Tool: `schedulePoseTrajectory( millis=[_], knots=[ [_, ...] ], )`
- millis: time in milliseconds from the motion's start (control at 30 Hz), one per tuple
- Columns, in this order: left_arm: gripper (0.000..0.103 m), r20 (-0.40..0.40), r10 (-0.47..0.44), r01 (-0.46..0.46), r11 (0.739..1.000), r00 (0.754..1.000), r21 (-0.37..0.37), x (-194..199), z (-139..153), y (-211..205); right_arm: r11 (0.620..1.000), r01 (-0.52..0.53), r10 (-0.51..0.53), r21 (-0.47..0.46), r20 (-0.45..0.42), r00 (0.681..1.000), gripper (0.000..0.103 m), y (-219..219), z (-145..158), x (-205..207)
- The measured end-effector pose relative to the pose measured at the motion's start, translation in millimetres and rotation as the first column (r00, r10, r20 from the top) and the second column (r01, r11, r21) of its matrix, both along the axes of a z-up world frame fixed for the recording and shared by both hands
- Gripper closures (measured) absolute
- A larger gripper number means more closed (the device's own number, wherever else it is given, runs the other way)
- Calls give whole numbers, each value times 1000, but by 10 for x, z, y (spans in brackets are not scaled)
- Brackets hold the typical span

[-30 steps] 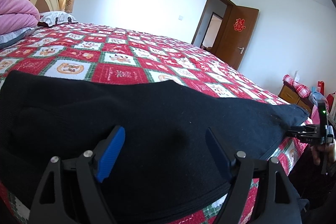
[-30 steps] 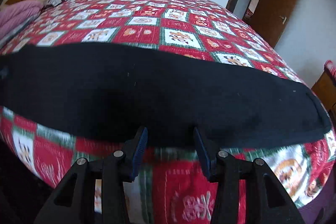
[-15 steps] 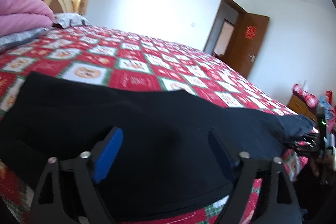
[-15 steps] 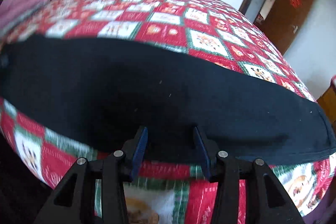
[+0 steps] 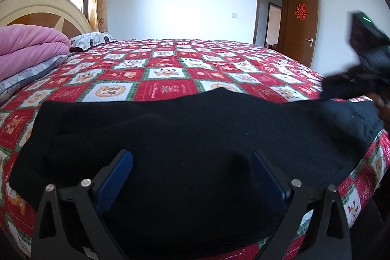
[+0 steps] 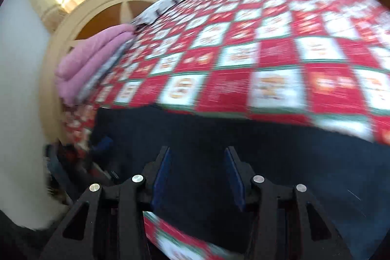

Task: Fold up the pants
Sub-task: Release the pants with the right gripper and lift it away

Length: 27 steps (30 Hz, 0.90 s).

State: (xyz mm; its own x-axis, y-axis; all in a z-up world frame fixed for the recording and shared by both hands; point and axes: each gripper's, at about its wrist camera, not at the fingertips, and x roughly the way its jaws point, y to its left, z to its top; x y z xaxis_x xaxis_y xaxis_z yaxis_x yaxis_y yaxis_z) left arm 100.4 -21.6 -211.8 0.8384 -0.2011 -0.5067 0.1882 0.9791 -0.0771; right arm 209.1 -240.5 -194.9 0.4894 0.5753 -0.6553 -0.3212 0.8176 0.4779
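Black pants (image 5: 190, 133) lie along the near edge of a bed with a red patterned quilt (image 5: 165, 70). My left gripper (image 5: 192, 162) is open, its blue-padded jaws spread over the pants' wide end with cloth between them. In the left wrist view my right gripper (image 5: 341, 87) is raised at the far right with dark cloth at its tips. In the blurred right wrist view the right gripper (image 6: 197, 157) stands part open over the pants (image 6: 268, 150); whether cloth is pinched there does not show.
A folded pink blanket (image 5: 26, 45) and pillows lie by the headboard (image 5: 43, 9) at the left. A brown door (image 5: 302, 23) stands open at the back right. The bed edge runs just under the pants.
My right gripper has risen and swung left toward the headboard, lifting the pants' far end. My left gripper has stayed open over the wide end, with its view tilting up slightly.
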Motion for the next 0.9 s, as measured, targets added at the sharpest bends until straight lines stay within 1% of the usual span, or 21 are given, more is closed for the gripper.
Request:
schedulePoseTrajectory(
  millis=[100, 133, 167, 233, 267, 333, 367, 400, 433, 467, 600, 700, 800, 867, 900],
  knots=[
    [2, -3, 0, 0, 1000, 1000, -12, 11, -5, 21, 998, -46, 49, 45, -67, 997, 59, 339, -90, 451],
    [2, -3, 0, 0, 1000, 1000, -13, 16, -6, 14, 996, -63, 69, 64, -94, 993, 66, 449, -133, 603],
    [2, -3, 1, -1, 1000, 1000, -13, 19, -7, 14, 995, -68, 75, 68, -108, 991, 69, 522, -152, 692],
    [1, -3, -1, 1, 1000, 1000, -15, 19, -11, 12, 995, -80, 89, 62, -161, 983, 69, 706, -260, 947],
    [1, -3, -2, 2, 1000, 1000, -16, 19, -11, 10, 994, -87, 98, 64, -182, 978, 69, 748, -292, 994],
    [0, -2, -3, 3, 1000, 1000, -18, 21, -10, 9, 987, -127, 147, 94, -253, 956, 69, 854, -383, 1123],
    [0, -2, -4, 4, 1000, 1000, -19, 25, -13, 7, 981, -151, 181, 125, -283, 942, 69, 886, -409, 1163],
    [0, -2, -3, 3, 1000, 1000, -18, 31, -15, 4, 967, -179, 228, 179, -306, 924, 69, 904, -425, 1175],
    [0, -1, -2, 2, 1000, 1000, -16, 36, -18, 0, 957, -197, 259, 211, -326, 909, 69, 912, -441, 1188],
    [0, 0, -1, 1, 1000, 1000, -13, 40, -20, -8, 939, -218, 306, 264, -360, 881, 69, 928, -476, 1198],
    [0, 1, 2, -2, 1000, 1000, -1, 45, -27, -27, 910, -212, 362, 358, -431, 827, 69, 965, -623, 1285],
    [0, 1, 0, 0, 1000, 1000, -7, 43, -27, -16, 886, -183, 382, 426, -449, 807, 67, 1015, -702, 1367],
    [0, 2, 0, 0, 1000, 1000, -5, 43, -30, -16, 845, -171, 427, 506, -447, 786, 67, 1114, -759, 1405],
    [0, 2, 0, 0, 1000, 1000, -5, 45, -32, -17, 826, -163, 445, 540, -445, 777, 67, 1193, -790, 1411],
    [0, 2, 0, 0, 1000, 1000, -5, 46, -33, -17, 824, -157, 440, 544, -440, 783, 67, 1226, -797, 1410]
  ],
)
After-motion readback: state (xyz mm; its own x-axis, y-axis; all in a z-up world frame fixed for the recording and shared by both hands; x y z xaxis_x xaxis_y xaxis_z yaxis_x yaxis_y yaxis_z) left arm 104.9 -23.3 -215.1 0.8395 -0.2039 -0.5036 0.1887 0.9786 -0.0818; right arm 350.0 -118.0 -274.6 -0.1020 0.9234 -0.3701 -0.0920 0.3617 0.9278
